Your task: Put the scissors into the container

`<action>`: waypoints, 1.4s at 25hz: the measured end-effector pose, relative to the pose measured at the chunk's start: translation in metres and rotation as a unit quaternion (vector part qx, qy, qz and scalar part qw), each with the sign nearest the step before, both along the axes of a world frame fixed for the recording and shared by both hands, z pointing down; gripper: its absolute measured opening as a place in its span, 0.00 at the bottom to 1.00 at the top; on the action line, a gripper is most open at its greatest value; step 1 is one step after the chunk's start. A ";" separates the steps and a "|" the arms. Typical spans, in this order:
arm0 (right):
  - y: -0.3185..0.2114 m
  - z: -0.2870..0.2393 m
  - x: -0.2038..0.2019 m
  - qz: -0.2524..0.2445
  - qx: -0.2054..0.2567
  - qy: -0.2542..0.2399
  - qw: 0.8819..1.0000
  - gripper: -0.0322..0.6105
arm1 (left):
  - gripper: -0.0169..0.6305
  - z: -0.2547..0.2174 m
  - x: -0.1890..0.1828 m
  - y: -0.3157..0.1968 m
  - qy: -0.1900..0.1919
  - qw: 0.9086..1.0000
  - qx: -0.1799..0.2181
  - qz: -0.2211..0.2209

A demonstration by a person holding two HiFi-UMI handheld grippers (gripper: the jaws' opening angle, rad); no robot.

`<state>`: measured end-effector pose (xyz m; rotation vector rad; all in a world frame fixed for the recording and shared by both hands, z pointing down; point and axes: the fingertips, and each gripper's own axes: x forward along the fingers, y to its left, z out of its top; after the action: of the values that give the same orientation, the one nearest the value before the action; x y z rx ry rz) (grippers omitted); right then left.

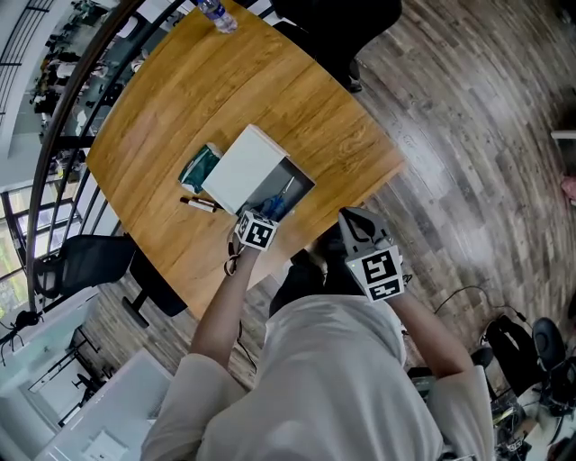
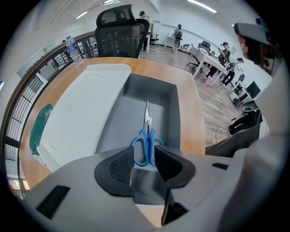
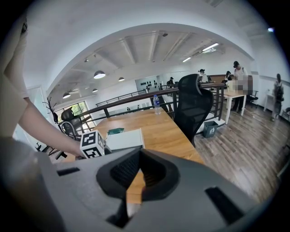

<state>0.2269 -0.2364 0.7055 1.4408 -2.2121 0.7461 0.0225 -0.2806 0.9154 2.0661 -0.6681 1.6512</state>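
Blue-handled scissors (image 2: 147,136) lie flat on the floor of the grey container (image 2: 171,97), blades pointing away from me. Its white lid (image 2: 86,108) lies open to the left. My left gripper (image 2: 146,157) hovers just above the handles, open, its pads clear of them. From the head view the scissors (image 1: 281,203) sit inside the container (image 1: 303,183), with the left gripper (image 1: 266,216) at its near end. The right gripper (image 1: 357,227) hangs off the table's near edge, away from the box. In its own view the right gripper (image 3: 138,168) is shut and holds nothing.
A green packet (image 1: 198,167) and a black pen (image 1: 200,203) lie left of the lid. A water bottle (image 1: 219,16) stands at the table's far corner. A black office chair (image 2: 120,31) stands beyond the table. The table's near edge (image 1: 270,270) runs close to my body.
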 end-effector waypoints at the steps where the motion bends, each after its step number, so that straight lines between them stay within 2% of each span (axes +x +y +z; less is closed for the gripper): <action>1: 0.000 -0.001 -0.001 -0.003 0.001 0.001 1.000 0.05 | 0.23 -0.003 -0.001 0.000 0.003 1.000 0.004 -0.004; 10: -0.003 -0.022 -0.030 -0.042 0.019 0.016 0.999 0.05 | 0.15 -0.063 -0.015 0.005 0.061 0.994 0.060 -0.061; 16: -0.010 -0.048 -0.054 -0.085 0.041 0.025 0.995 0.05 | 0.11 -0.124 -0.027 0.012 0.115 0.980 0.101 -0.123; 21: -0.008 -0.064 -0.092 -0.122 0.062 0.035 0.990 0.05 | 0.07 -0.179 -0.053 0.024 0.169 0.961 0.138 -0.169; 27: -0.011 -0.092 -0.134 -0.148 0.091 0.050 0.983 0.05 | 0.06 -0.246 -0.094 0.038 0.225 0.933 0.186 -0.211; 35: -0.020 -0.149 -0.163 -0.157 0.144 0.074 0.974 0.05 | 0.03 -0.344 -0.146 0.046 0.286 0.886 0.275 -0.240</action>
<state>0.0640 -0.2564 0.5565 1.1781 -2.4204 0.2140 -0.1231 -0.2348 0.5718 2.3216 -1.3899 0.5555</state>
